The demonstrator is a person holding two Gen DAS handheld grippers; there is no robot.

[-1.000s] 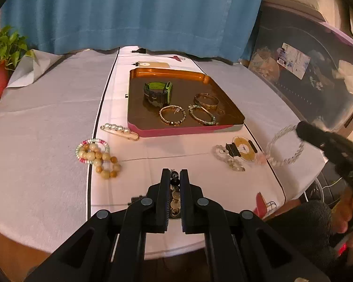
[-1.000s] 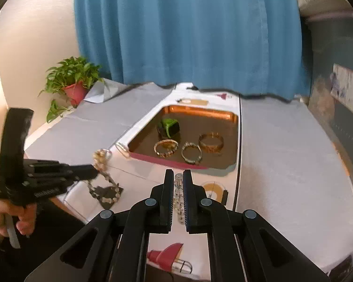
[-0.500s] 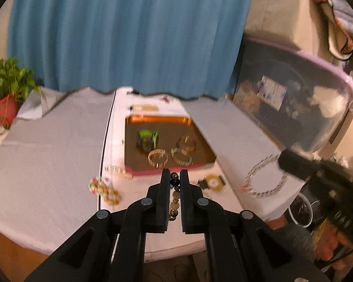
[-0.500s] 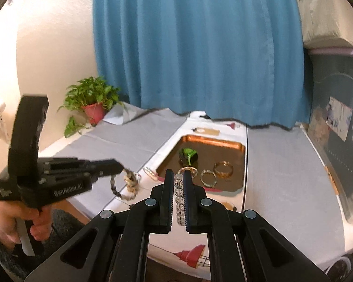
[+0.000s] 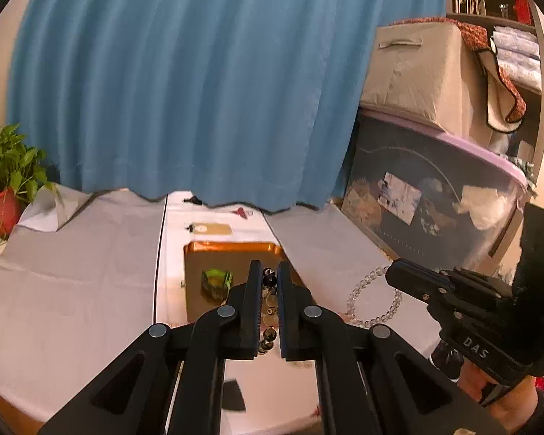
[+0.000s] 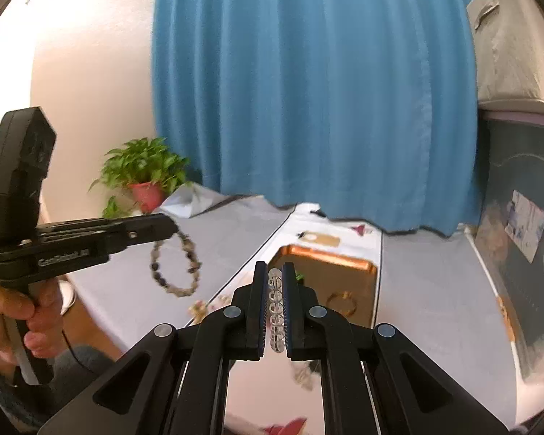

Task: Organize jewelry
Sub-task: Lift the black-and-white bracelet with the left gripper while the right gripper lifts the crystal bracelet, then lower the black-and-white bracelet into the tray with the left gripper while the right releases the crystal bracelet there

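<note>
Left gripper (image 5: 269, 291): clenched on dark stone-bead bracelet (image 6: 176, 264), dangling in the air above grey-clothed table (image 5: 72, 290).
Right gripper (image 6: 275, 301): clamped on clear crystal-bead bracelet (image 5: 371, 299), hanging aloft beside the copper tray (image 5: 232, 248).
Tray contents: green watch (image 5: 217, 282), gold bangle (image 6: 341, 302).
Backdrop: blue curtain (image 6: 308, 90), potted plant (image 6: 145, 177).

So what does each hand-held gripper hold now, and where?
Left hand-held gripper: dark beaded bracelet, pinched at its top. Right hand-held gripper: clear bead bracelet, pinched at one side.

Black grippers (image 5: 269, 308) with silver pivot screws; dark fuzzy sleeves (image 6: 76, 362).
</note>
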